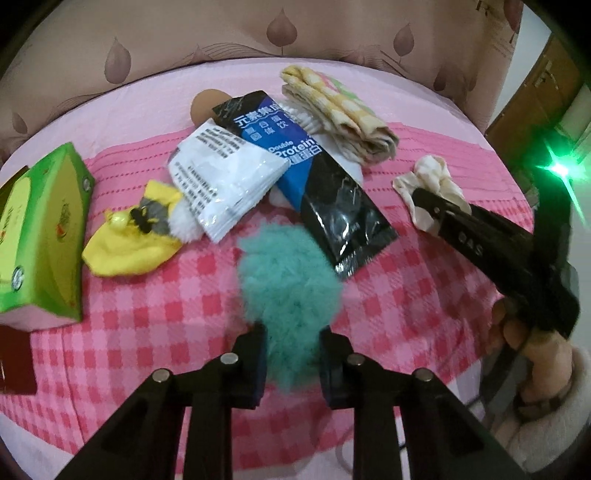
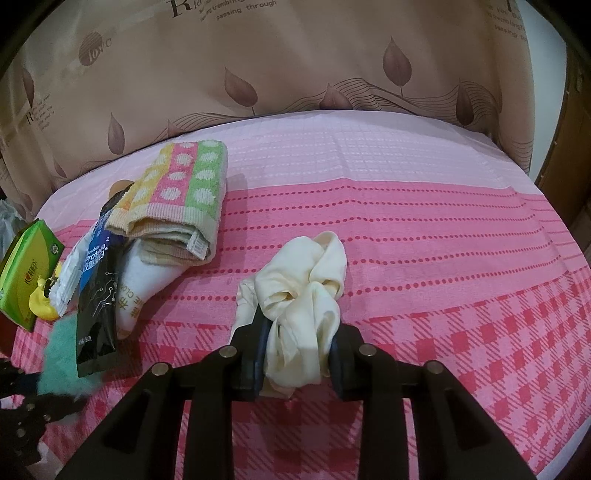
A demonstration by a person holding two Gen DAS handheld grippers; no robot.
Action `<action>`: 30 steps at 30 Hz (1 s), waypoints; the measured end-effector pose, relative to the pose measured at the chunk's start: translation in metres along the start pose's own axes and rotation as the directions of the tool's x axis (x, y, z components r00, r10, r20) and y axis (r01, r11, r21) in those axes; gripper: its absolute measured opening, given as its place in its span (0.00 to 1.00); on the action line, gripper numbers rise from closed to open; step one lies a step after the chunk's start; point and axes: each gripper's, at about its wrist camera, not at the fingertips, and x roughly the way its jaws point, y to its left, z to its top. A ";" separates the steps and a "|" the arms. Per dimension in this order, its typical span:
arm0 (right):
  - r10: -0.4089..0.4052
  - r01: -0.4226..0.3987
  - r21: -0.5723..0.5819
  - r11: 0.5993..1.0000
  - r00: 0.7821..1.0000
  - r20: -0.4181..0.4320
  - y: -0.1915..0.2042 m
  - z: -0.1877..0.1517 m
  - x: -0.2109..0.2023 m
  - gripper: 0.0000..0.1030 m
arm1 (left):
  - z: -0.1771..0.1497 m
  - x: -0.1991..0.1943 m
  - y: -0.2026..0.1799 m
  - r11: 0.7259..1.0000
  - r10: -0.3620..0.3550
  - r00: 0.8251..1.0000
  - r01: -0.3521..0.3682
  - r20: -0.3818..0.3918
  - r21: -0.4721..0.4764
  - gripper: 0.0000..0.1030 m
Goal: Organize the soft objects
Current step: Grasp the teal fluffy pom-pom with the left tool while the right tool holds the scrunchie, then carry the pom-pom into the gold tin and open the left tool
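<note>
Rightward — bare pink cloth, open.

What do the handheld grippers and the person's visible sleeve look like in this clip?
Both the left gripper and right gripper are matte black frames with round silver bolt heads and dark blue pads on the fingers. The right one carries pale lettering along its side and a glaring green light. The sleeve is cream and fleecy.

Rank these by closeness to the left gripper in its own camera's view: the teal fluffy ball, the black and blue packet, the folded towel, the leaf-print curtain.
1. Teal fluffy ball: clamped in the left gripper.
2. Black and blue packet: just beyond the ball, slanting rightward.
3. Folded towel: farther back, right of centre.
4. Leaf-print curtain: behind the bed.
</note>
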 end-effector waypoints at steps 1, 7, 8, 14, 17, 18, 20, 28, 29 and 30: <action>0.001 -0.001 0.001 1.000 1.000 0.000 -0.001 -0.001 0.000 0.27 | -0.002 -0.004 0.002 1.000 -0.002 1.000 0.002 0.002 -0.002 0.22; -0.004 0.004 -0.003 1.000 1.000 0.001 0.002 0.000 0.000 0.27 | -0.021 -0.035 0.005 1.000 -0.008 0.999 0.009 0.034 -0.009 0.22; -0.004 0.004 -0.003 1.000 1.000 0.001 0.002 0.000 0.000 0.27 | -0.023 -0.039 0.007 1.000 -0.007 0.999 0.007 0.039 -0.008 0.21; -0.008 0.008 -0.008 1.000 1.000 0.002 0.003 0.000 0.000 0.27 | -0.024 -0.067 0.014 1.000 0.017 0.995 -0.017 0.097 -0.006 0.22; -0.012 0.012 -0.011 1.000 1.000 0.002 0.004 0.000 0.001 0.27 | -0.019 -0.078 0.022 0.999 0.047 0.991 -0.045 0.128 -0.022 0.22; -0.011 0.011 -0.011 1.000 1.000 0.002 0.004 0.000 0.001 0.27 | -0.017 -0.083 0.027 0.998 0.061 0.988 -0.058 0.140 -0.030 0.22; -0.011 0.011 -0.011 1.000 1.000 0.002 0.004 0.000 0.001 0.27 | -0.014 -0.094 0.042 0.994 0.098 0.982 -0.091 0.163 -0.053 0.22; -0.015 0.015 -0.014 1.000 1.000 0.002 0.005 0.002 0.002 0.27 | -0.008 -0.126 0.123 0.953 0.273 0.943 -0.240 0.187 -0.184 0.22; -0.016 0.016 -0.015 1.000 1.000 0.002 0.005 0.002 0.002 0.27 | -0.009 -0.128 0.135 0.945 0.295 0.938 -0.258 0.183 -0.201 0.22; -0.017 0.017 -0.016 1.000 1.000 0.003 0.004 0.001 0.002 0.27 | -0.010 -0.130 0.148 0.935 0.320 0.931 -0.280 0.176 -0.219 0.22</action>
